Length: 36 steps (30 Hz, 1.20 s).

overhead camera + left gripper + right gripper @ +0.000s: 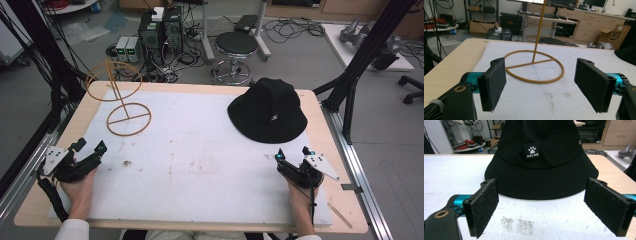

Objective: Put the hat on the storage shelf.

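Here, black bucket hat point(268, 111) at two o'clock on the white mat point(200, 150), wire hat stand point(122, 95) at ten o'clock, left gripper point(90, 148) at eight, jaws spread, right gripper point(292, 153) at four, jaws spread, both empty.

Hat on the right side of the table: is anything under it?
The black hat sits brim-down on the white mat, brim flat against it all round in the high and right gripper views. Its crown covers the inside, so whatever might be underneath cannot be seen.

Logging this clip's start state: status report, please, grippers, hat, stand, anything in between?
Left gripper open, empty, facing wire stand. Right gripper open, empty, just short of black hat. Hat brim-down on white mat. Nothing between.
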### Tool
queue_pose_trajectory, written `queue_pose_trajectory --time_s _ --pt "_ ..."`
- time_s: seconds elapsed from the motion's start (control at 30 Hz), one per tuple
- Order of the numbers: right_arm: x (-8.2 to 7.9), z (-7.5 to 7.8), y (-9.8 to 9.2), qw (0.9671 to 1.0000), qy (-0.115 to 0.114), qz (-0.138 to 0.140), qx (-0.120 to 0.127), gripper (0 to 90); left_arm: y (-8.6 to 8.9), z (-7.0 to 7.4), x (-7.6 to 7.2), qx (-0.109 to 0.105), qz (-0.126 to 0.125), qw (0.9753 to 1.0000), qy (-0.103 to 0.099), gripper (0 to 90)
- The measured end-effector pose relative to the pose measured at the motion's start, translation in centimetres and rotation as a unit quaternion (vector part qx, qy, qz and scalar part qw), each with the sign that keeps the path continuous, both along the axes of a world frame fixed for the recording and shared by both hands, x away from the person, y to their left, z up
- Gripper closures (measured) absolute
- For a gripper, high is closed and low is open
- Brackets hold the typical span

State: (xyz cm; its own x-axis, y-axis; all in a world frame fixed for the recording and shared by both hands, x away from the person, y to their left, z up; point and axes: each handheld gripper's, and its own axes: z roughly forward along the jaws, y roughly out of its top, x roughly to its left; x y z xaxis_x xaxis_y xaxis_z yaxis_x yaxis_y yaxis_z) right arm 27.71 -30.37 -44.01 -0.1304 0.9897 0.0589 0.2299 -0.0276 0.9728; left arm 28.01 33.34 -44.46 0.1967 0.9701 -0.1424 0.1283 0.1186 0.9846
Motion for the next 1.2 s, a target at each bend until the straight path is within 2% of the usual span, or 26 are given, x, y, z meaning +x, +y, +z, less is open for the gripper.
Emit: queue_pose_trajectory --time_s 0.63,1.2 --pt "-0.03 -0.09 -0.11 1.0000 0.004 0.001 0.000 11.6 0.04 -0.04 0.08 -0.003 0.000 1.0000 0.002 25.7" --pt "-0.31 -0.04 -0.45 0.9999 0.004 -0.003 0.010 11.7 0.17 -0.10 0.23 -0.012 0.003 0.9999 0.001 25.9"
